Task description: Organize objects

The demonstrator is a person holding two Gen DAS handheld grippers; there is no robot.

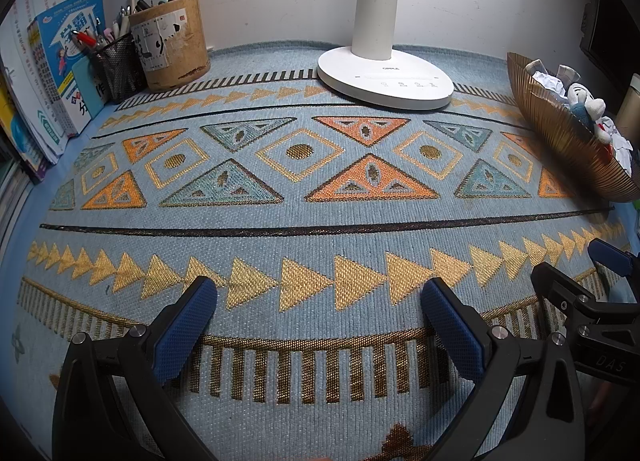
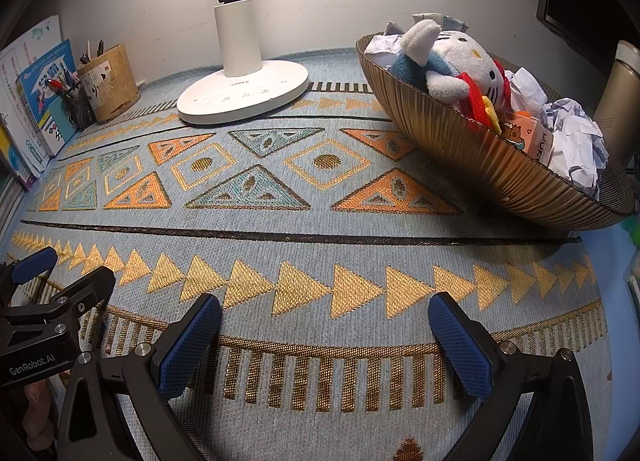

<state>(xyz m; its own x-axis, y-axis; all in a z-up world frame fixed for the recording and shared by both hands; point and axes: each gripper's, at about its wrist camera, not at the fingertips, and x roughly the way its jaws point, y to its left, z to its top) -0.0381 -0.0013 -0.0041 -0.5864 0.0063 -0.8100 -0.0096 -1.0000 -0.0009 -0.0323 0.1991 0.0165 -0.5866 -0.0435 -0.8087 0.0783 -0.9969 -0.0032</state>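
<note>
Objects for sorting appear already gathered: the patterned mat [image 2: 320,221], the largest surface in view, shows bare weave across its whole middle and front, with nothing loose lying on it in either wrist view. At the back centre stands the white lamp [image 2: 244,97], its round base resting on the mat. To the right sits the ribbed bowl [image 2: 500,181], which holds the collected items: a plush cat toy [image 2: 460,61] lying on top toward the back, crumpled paper balls [image 2: 576,141] filling the near and right side, and a small pink printed pack [image 2: 532,133] wedged between toy and paper. The bowl looks heaped to its rim. On the far left, books [image 1: 68,61] stand upright against the wall, with a cork pot [image 1: 172,41] and a black mesh pen cup [image 1: 116,65] just beside them, both holding pens. The left gripper [image 1: 320,313] hovers low over the front of the mat with its blue pads spread wide and nothing between them; the right gripper [image 2: 324,329] is in the same condition, fingers apart and empty, close alongside the left one. Judgement: the gathering step seems complete or nearly so, since no stray item is visible on the mat. Whether anything remains outside the frame, or whether the bowl contents need further sorting, cannot be determined from these views.
</note>
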